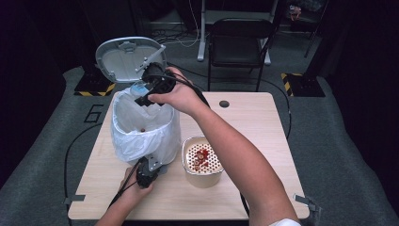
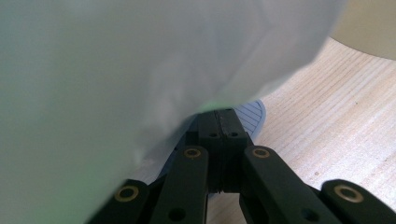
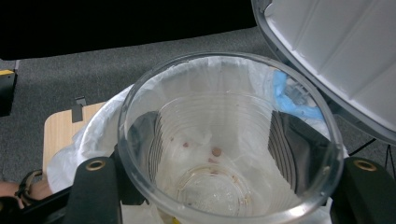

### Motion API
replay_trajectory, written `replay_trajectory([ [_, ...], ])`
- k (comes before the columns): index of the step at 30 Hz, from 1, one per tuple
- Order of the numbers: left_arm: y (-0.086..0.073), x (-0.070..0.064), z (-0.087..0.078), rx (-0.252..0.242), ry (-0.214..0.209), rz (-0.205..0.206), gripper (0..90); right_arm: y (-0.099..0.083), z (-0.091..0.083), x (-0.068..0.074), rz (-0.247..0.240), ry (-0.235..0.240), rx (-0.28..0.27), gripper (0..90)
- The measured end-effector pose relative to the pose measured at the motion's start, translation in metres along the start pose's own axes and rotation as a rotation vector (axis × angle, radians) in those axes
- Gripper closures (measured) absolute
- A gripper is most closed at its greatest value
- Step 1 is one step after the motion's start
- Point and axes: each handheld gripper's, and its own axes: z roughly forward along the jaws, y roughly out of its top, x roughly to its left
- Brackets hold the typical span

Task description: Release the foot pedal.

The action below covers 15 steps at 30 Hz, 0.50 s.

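While the right gripper (image 1: 151,89) holds a clear plastic cup (image 3: 229,140) between its jaws above the mouth of the lined waste bin (image 1: 123,123), the step in hand is judged to be emptying the cup into the bin, whose lid (image 1: 128,57) stands open behind it. The left gripper (image 2: 223,122), jaws pressed together, appears to press the pedal at the bin's base. Next, the cup likely needs withdrawing from the bin, toward the strainer bowl (image 1: 202,160) beside it.

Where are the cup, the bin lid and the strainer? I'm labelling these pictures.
cup (image 3: 224,140): right gripper view, its clear inner wall.
bin lid (image 1: 127,59): high view, its raised inner face.
strainer (image 1: 203,157): high view, its holed top.
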Motion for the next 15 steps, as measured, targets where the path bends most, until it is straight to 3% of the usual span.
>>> replay_trajectory([
  [3,0.000,0.000,0.000,0.001,0.002,0.004,90.0,0.002,0.008,0.002,0.005,-0.007,0.003,33.1],
  [5,0.000,-0.001,0.001,-0.003,-0.004,-0.024,90.0,0.003,0.012,0.004,0.015,-0.002,-0.002,32.9],
  [6,0.000,0.000,0.000,0.001,0.001,0.001,90.0,0.003,0.014,0.005,0.011,0.000,-0.003,32.7],
  [8,0.000,-0.001,0.001,-0.003,-0.004,-0.024,90.0,0.004,0.019,0.007,0.010,0.005,0.001,31.3],
  [10,0.000,-0.001,0.000,-0.002,0.011,-0.005,90.0,0.005,0.024,0.009,0.016,0.003,-0.002,25.8],
  [12,0.000,-0.001,0.000,-0.002,-0.004,-0.019,90.0,0.005,0.028,0.013,0.014,-0.006,-0.032,12.4],
  [13,0.000,0.000,0.001,-0.005,0.021,0.005,90.0,0.004,0.030,0.016,0.008,-0.031,-0.034,7.9],
  [14,0.000,0.001,0.000,0.004,0.005,0.009,90.0,0.003,0.031,0.019,0.000,-0.046,-0.039,7.0],
  [15,0.000,0.000,0.000,-0.001,0.016,0.008,90.0,0.001,0.030,0.021,0.003,-0.047,-0.039,5.4],
])
